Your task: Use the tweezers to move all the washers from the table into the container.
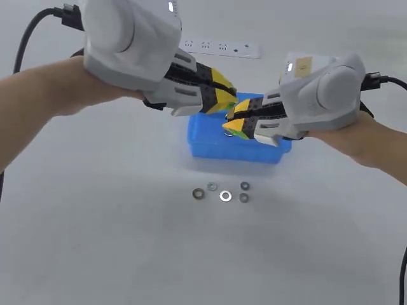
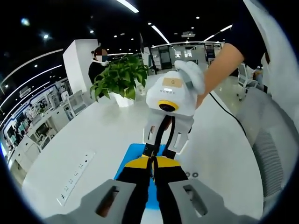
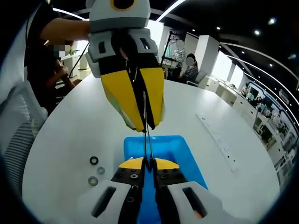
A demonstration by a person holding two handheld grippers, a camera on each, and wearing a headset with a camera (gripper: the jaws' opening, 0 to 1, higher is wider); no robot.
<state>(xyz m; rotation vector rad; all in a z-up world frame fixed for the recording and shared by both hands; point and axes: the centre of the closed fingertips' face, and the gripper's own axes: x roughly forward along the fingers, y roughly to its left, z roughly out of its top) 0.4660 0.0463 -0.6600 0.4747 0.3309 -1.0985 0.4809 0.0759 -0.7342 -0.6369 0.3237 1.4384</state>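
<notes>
The left gripper (image 1: pixel 222 96) reaches in with its yellow jaws pinched narrow on one end of the tweezers (image 3: pixel 145 140). Tip to tip with it, the right gripper (image 1: pixel 236 122) has its jaws closed on the other end of the same thin tool. The two appear to be passing it across or re-seating it for a firmer hold. Directly beneath both gripper tips sits the blue container (image 1: pixel 229 152), perhaps so that anything dropped lands inside. Five washers (image 1: pixel 226 196) lie loose on the white bench (image 1: pixel 95 241), below the grippers and nearer the person, not yet collected.
</notes>
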